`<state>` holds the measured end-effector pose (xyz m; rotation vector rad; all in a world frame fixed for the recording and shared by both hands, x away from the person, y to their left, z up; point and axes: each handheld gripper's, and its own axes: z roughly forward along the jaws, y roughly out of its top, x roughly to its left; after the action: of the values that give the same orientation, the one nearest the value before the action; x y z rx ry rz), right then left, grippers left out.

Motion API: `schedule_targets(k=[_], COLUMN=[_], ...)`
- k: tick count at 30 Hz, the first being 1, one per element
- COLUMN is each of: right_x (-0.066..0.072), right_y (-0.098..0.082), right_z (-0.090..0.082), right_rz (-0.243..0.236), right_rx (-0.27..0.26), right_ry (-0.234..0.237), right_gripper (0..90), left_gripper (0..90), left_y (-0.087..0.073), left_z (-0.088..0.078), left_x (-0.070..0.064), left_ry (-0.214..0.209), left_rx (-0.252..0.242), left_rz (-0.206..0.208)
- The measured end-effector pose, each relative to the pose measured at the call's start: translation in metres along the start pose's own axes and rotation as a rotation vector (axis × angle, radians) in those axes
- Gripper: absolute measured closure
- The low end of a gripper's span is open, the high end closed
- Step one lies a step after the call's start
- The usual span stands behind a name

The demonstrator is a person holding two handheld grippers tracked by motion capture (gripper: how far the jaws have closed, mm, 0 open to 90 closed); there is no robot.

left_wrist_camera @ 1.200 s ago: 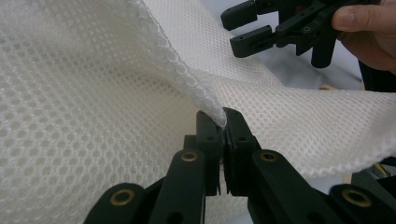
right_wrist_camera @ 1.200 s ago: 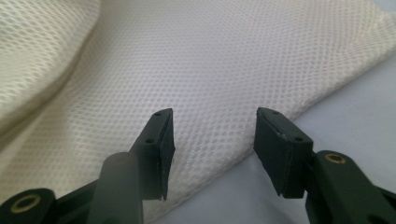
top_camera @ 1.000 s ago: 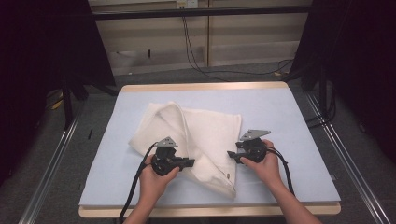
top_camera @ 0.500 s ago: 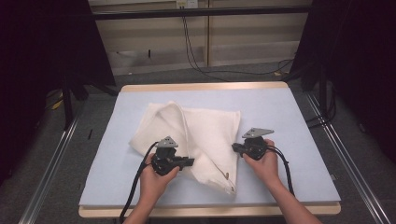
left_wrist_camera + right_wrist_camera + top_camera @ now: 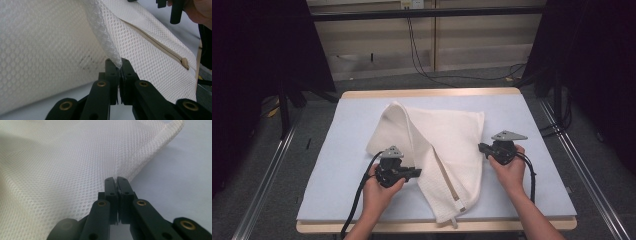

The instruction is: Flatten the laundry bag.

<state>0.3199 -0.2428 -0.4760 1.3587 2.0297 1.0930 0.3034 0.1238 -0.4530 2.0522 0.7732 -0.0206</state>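
The left gripper was clamped on a fold of the white mesh laundry bag. The right gripper, its jaws having just closed, pinched the bag's right edge on the pale blue table mat.

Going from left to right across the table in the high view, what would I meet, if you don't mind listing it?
Bare table mat → left gripper, shut on the mesh bag → mesh bag with its zipper → right gripper, shut on the bag's right edge → bare mat again.
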Motion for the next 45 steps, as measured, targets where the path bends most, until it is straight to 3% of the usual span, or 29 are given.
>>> schedule_targets(k=[4,6,10,12,14,17,20,22,27,29,30,31,33,35,36,38,39,45], right_x=[-0.006,-0.003,0.002,0.004,0.009,0.017,0.027,0.035,0.052,0.058,0.059,0.059,0.059,0.058,0.060,0.061,0.061,0.048], right_y=[-0.002,-0.001,0.004,0.006,0.007,0.008,0.009,0.009,0.006,0.002,0.001,-0.001,-0.002,0.001,0.001,0.003,0.005,0.010], right_z=[-0.002,-0.002,-0.006,-0.008,-0.011,-0.013,-0.013,-0.010,-0.002,0.003,0.006,0.010,0.014,0.016,0.016,0.018,0.018,0.022], right_rz=[0.038,0.011,-0.047,-0.071,-0.091,-0.098,-0.134,-0.142,-0.202,-0.290,-0.309,-0.319,-0.301,-0.280,-0.285,-0.305,-0.284,-0.193], right_rx=[-0.013,-0.007,-0.008,-0.005,-0.004,-0.008,0.002,0.017,0.079,0.120,0.138,0.161,0.154,0.161,0.165,0.175,0.186,0.128], right_ry=[-0.007,-0.009,-0.052,-0.046,-0.052,0.014,0.061,0.154,0.300,0.236,0.219,0.223,0.240,0.276,0.260,0.267,0.261,0.247], right_gripper=[87.2,85.3,71.3,62.6,59.5,54.6,51.9,51.2,49.1,49.6,48.4,49.6,55.5,75.2,83.6,88.7,89.7,90.0], left_gripper=[86.9,86.8,86.8,86.8,86.8,86.8,86.8,86.8,86.8,86.8,86.8,86.8,86.8,86.8,86.8,86.8,86.8,86.8], left_y=[0.000,0.000,-0.001,-0.001,-0.001,-0.001,0.000,0.000,0.000,0.000,0.000,0.000,0.000,0.000,0.000,-0.001,-0.001,0.001], left_z=[0.000,0.000,0.000,0.000,-0.001,-0.001,-0.001,-0.001,-0.001,0.000,0.000,0.000,0.000,0.000,0.000,0.000,0.000,-0.003], left_x=[0.000,0.000,0.001,0.001,0.001,0.002,0.002,0.001,0.001,0.001,0.001,0.001,0.001,0.001,0.002,0.003,0.002,0.002], left_ry=[0.002,0.002,0.003,0.001,-0.001,-0.002,-0.002,-0.003,-0.002,-0.002,-0.004,-0.005,-0.005,-0.005,-0.006,-0.011,-0.010,-0.015], left_rx=[-0.001,-0.001,0.000,0.004,0.002,-0.001,0.002,0.001,-0.001,-0.001,-0.004,-0.004,-0.005,-0.006,-0.001,-0.003,-0.008,-0.029], left_rz=[0.006,0.007,0.004,0.006,0.003,-0.001,0.001,0.002,-0.001,-0.002,-0.005,-0.006,-0.008,-0.010,-0.009,-0.009,-0.015,-0.014])
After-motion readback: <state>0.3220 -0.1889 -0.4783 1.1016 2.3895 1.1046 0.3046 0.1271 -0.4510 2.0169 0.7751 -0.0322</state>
